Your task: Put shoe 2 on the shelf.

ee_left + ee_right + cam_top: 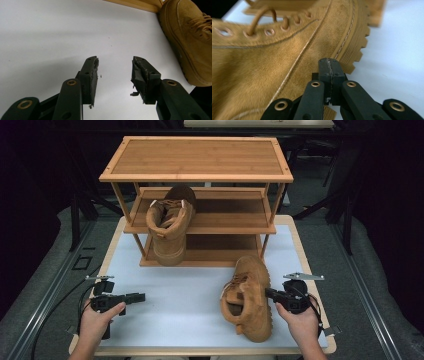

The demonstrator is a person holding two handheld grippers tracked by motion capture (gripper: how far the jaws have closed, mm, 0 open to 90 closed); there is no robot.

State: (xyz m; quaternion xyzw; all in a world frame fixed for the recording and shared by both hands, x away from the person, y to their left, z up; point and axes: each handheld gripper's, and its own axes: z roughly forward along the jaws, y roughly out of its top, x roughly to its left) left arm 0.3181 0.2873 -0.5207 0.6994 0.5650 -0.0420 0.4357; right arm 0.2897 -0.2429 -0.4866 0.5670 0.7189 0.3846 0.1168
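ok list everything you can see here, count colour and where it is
shoe rack: 1, light brown wood, three tiers, at the far side of the table
boot on the rack: 1, tan suede, upright, toe pointing into the rack
boot on the table: 1, tan suede, tipped on its side near the right front, next to the right gripper
table: 1, white top with a wooden edge
hands: 2, coming in from the near edge, one on each gripper
left gripper: 1, black, jaws apart over bare table, nothing between them
right gripper: 1, black, jaws closed together, tips against the boot's side by the sole
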